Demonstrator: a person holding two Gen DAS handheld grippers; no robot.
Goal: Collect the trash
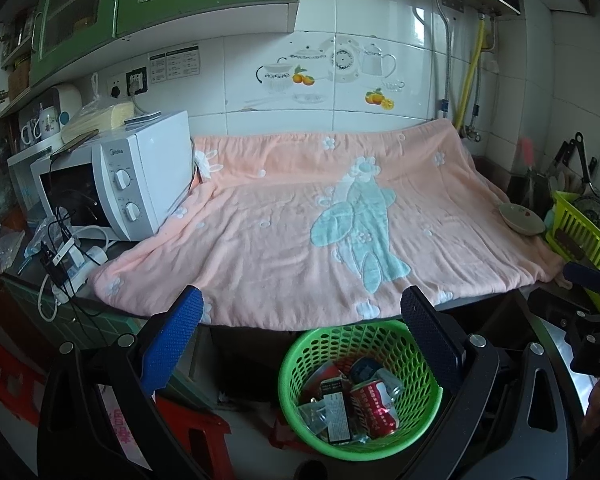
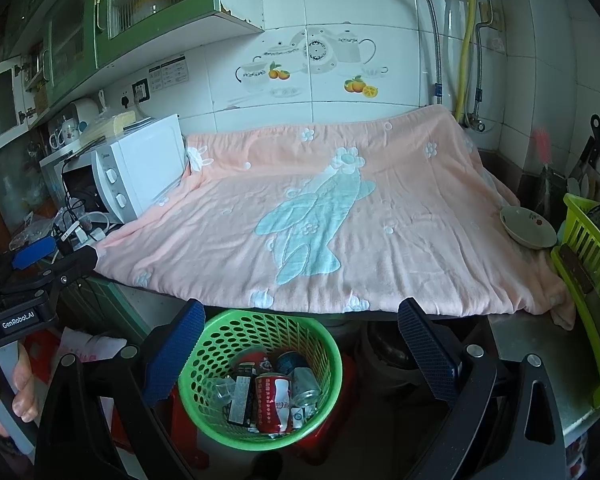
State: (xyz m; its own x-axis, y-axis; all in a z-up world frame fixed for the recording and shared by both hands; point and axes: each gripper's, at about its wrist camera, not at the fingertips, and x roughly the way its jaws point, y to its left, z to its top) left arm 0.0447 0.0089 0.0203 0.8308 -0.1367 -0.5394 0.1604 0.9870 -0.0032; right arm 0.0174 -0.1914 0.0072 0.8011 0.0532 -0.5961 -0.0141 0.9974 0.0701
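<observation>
left gripper (image 1: 300, 332) fingers wide apart, empty | right gripper (image 2: 300, 336) same | trash: crushed red can (image 2: 274, 402) etc inside green basket (image 2: 332, 344) below desk edge | risk: low fingers clip rim, tip basket

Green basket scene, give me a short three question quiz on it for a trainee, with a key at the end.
1. True or false: the green basket sits on the pink blanket.
2. Which of these lies in the basket? A) a crushed red can B) the white bowl C) a mug
3. Fill in: both grippers, left and right, are ____ and hold nothing.

Key:
1. False. It stands below the counter's front edge, lower than the blanket.
2. A. The bowl rests on the blanket's right side, beside the yellow-green dish rack.
3. Open. Their fingers stand wide apart.
</observation>
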